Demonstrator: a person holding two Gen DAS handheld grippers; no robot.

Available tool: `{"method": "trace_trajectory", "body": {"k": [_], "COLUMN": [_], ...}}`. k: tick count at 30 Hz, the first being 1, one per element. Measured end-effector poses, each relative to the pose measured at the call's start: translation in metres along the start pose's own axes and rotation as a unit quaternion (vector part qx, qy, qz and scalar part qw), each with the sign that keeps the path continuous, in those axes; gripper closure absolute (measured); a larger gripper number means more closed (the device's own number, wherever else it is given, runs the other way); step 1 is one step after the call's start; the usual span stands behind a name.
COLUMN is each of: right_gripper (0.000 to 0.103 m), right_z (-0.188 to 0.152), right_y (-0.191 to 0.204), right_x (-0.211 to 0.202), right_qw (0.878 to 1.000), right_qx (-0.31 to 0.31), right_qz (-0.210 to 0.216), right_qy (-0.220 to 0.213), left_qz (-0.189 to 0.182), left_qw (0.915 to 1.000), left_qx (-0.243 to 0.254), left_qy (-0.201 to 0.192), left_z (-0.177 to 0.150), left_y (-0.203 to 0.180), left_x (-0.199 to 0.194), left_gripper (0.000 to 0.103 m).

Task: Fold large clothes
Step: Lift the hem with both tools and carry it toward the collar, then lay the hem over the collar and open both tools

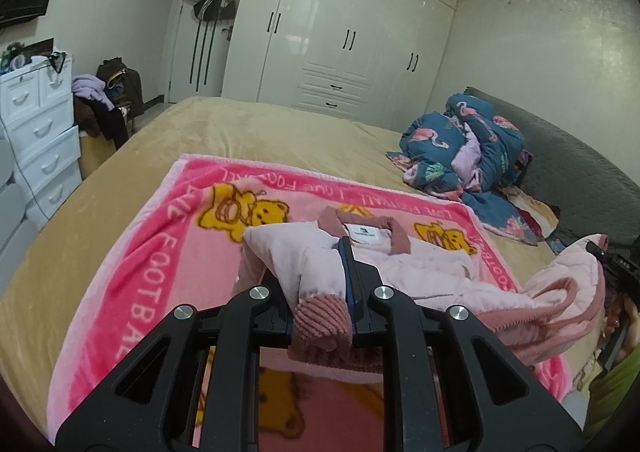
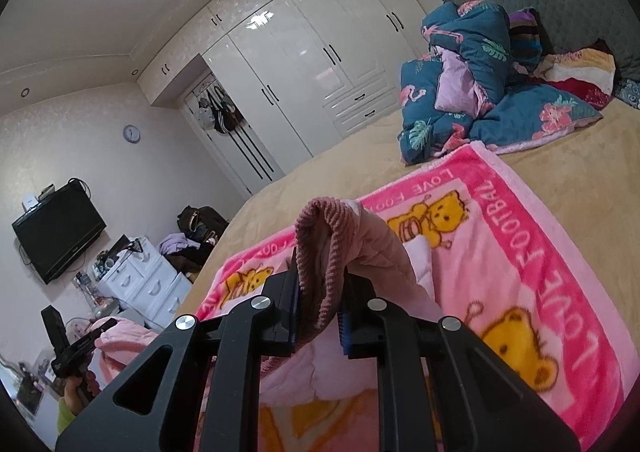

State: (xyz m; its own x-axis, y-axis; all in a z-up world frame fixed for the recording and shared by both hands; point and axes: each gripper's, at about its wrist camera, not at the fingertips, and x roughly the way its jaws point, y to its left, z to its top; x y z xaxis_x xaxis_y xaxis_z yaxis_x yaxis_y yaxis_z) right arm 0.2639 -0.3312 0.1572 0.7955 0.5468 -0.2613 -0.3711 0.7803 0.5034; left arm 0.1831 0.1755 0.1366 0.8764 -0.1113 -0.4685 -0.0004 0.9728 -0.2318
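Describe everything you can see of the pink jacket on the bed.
The jacket is pale pink and quilted, with darker pink ribbed cuffs and collar and a white label inside the neck. It lies open and partly lifted over the blanket. The left gripper has its jaws shut on one cuff; the right gripper has its jaws shut on the other cuff, with the sleeves draping down from both.
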Motion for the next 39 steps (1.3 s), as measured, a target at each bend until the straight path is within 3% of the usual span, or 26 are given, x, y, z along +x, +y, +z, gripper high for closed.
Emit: {"method": "trace_trajectory", "body": {"k": [18, 33, 39], "right_gripper": [0.09, 0.087, 0.08], "right_z": [0.043, 0.039, 0.038], "right_y": [-0.013, -0.054, -0.067], "right_x": [0.084, 0.147, 0.163], "right_qw": [1.0, 0.996, 0.994], "right_qx": [0.012, 0.066, 0.093], "right_qz": [-0.026, -0.035, -0.019], "right_qy": [0.013, 0.046, 0.053], "left_qz": [0.037, 0.074, 0.084], "left_qw": [0.9993, 0.9967, 0.9955], "left_qx": [0.007, 0.024, 0.031], "left_qy": [0.007, 0.025, 0.031], "left_z": [0.038, 0.037, 0.035], "left_y": [0.014, 0.018, 0.017], "left_x": [0.073, 0.134, 0.148], "left_gripper": [0.092, 0.091, 0.091]}}
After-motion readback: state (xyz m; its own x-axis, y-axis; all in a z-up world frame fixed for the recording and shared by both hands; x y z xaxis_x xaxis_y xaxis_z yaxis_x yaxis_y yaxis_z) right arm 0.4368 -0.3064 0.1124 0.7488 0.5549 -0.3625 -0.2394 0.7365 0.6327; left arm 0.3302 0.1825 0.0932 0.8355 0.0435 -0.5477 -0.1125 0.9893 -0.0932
